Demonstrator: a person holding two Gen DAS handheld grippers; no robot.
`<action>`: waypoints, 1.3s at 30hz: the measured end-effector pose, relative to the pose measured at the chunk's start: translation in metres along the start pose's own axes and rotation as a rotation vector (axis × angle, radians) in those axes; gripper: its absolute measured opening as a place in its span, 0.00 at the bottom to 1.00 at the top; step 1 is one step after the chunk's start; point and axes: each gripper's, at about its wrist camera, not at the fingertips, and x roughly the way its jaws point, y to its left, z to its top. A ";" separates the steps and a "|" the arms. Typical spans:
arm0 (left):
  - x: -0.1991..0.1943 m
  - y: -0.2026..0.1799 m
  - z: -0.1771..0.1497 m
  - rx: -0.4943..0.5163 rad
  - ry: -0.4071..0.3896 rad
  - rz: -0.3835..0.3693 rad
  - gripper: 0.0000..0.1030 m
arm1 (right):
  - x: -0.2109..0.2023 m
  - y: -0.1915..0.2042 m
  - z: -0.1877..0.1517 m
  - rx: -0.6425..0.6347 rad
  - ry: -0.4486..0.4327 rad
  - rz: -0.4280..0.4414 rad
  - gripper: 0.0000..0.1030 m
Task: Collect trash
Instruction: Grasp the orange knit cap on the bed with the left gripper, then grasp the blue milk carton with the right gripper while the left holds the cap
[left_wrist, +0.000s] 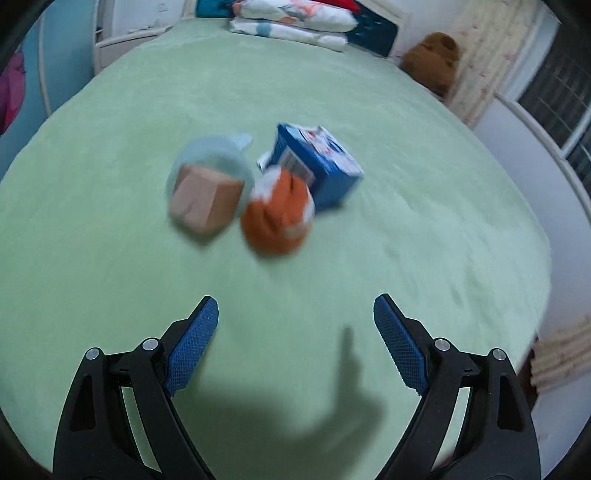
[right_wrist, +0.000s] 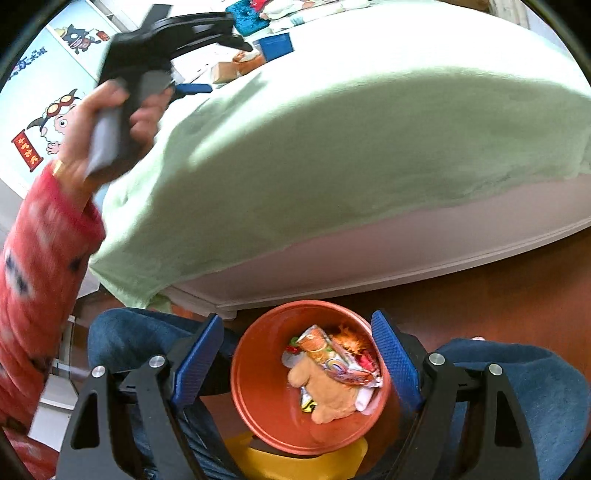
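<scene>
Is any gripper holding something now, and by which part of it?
Nothing is held. The left gripper is open above the bed; the right gripper is open over the bin.

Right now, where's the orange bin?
Right wrist view, bottom centre: the orange bin sits on the floor beside the bed, framed by the open right gripper, trash inside.

Left above bed (left_wrist: 332, 92), right over bin (right_wrist: 258, 350)

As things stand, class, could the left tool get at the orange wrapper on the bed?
Probably yes. The left tool stands open and empty, with bare green bedspread between it and the orange wrapper. The brown box and blue carton crowd its sides.
</scene>
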 end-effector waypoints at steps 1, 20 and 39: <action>0.010 -0.002 0.010 -0.011 -0.003 0.016 0.82 | 0.000 -0.003 0.001 0.005 0.001 -0.002 0.78; 0.027 0.022 0.040 -0.080 0.025 0.066 0.26 | 0.010 -0.029 0.010 0.061 0.009 0.019 0.78; -0.125 0.093 -0.035 0.061 -0.147 0.129 0.26 | -0.018 0.059 0.095 -0.262 -0.178 -0.009 0.78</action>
